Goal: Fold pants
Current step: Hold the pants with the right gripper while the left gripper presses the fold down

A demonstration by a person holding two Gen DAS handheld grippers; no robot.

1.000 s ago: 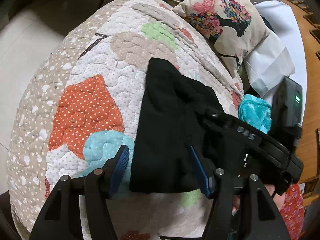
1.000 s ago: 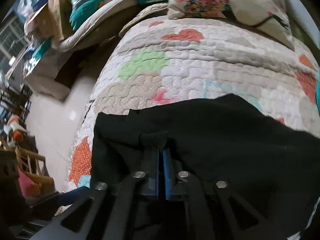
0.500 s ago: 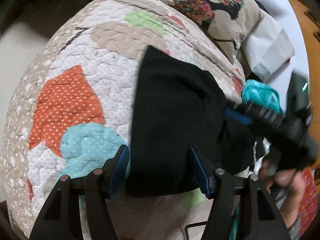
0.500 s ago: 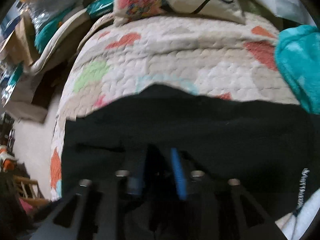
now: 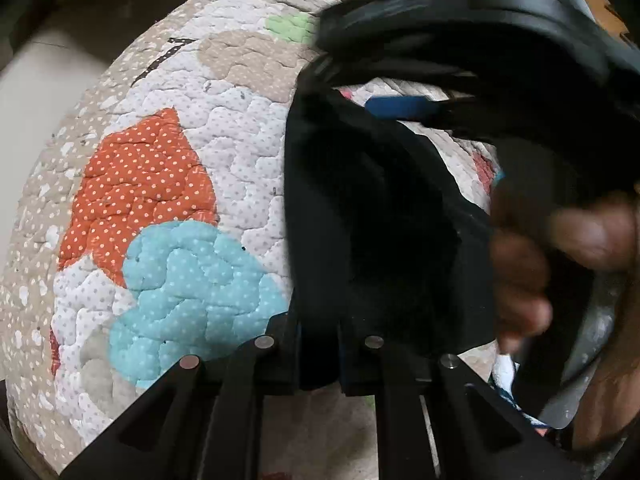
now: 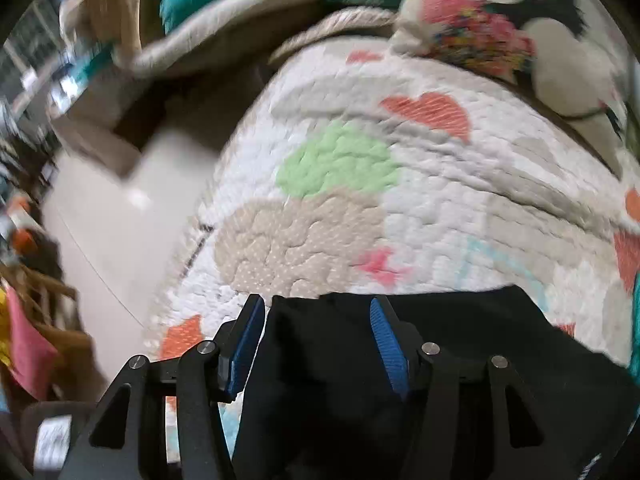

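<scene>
Black pants lie folded on a patchwork quilt. My left gripper grips their near edge; its jaws are closing with the black cloth pinched between them. My right gripper hovers over the far part of the pants. Its jaws are opening, the blue pads stand apart, and the cloth lies under them untouched. In the left wrist view the right gripper sweeps blurred across the upper right, one blue pad showing, with a hand on its handle.
A floral pillow lies at the quilt's far end. A teal cloth shows at the right edge. The quilt drops off to pale floor on the left, with boxes and bags beyond.
My left jaws have closed on the near edge of the pants. My right gripper has let go of the cloth, opened, and swung across above the pants.
</scene>
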